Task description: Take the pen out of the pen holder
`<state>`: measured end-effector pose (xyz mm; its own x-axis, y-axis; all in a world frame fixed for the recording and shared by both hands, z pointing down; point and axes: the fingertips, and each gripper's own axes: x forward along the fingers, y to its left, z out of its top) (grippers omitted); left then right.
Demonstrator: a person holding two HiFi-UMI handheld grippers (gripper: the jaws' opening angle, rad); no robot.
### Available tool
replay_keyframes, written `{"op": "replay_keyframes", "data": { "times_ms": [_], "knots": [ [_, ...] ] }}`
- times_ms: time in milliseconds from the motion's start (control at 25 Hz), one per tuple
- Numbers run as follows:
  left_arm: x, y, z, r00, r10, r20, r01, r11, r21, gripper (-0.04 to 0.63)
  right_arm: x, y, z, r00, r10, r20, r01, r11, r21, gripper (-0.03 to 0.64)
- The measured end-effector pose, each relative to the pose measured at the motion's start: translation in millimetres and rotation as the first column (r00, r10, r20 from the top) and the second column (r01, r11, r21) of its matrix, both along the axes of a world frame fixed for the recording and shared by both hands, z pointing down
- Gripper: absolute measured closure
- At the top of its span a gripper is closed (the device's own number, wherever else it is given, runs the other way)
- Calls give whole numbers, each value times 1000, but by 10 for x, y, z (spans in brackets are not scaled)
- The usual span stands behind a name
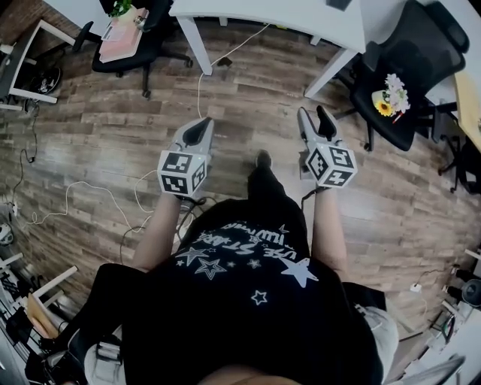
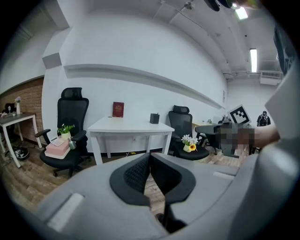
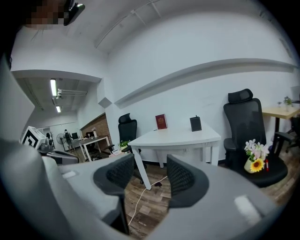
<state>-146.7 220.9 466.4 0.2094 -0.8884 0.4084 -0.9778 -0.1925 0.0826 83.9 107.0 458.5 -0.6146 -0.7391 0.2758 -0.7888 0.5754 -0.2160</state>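
The pen holder, a small dark box, stands on the far side of the white table (image 2: 131, 125); it shows in the left gripper view (image 2: 154, 118) and in the right gripper view (image 3: 195, 123). I cannot make out a pen in it from here. In the head view both grippers are held out over the wooden floor, well short of the table (image 1: 263, 15). My left gripper (image 1: 201, 128) has its jaws closed together on nothing (image 2: 149, 158). The jaws of my right gripper (image 1: 314, 119) stand apart, with only floor showing between them (image 3: 151, 169).
A red book (image 2: 118, 109) stands on the table left of the holder. A black chair with a pink box (image 1: 124, 37) is at the left, another with a flower pot (image 1: 391, 99) at the right. A white cable (image 1: 201, 75) trails across the floor under the table.
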Motion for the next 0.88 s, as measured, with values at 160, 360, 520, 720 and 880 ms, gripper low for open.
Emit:
{"op": "replay_keyframes", "data": {
  "times_ms": [160,360,520,720,880],
  "knots": [
    [96,-646,-36,1000,6,12,-6,1000,-3,584,131,-632,8,1000,6,11,-6,1000,-6,396],
    [314,-1410,-158,1000,3,10,-3,1000,15,584,342,-1412,-66,999,8,33,-8,1000,-4,396],
    [442,-1833,-172,1000,-4,12,4,1000,21,584,455,-1883,-78,999,-2,39,2,1000,2,396],
    [527,-2169,-192,1000,-20,19,19,999,29,584,558,-2255,-70,998,-5,58,4,1000,7,396],
    [513,-2324,-222,999,-28,23,28,999,31,584,551,-2405,-38,998,-8,64,8,1000,-4,396]
  ]
}}
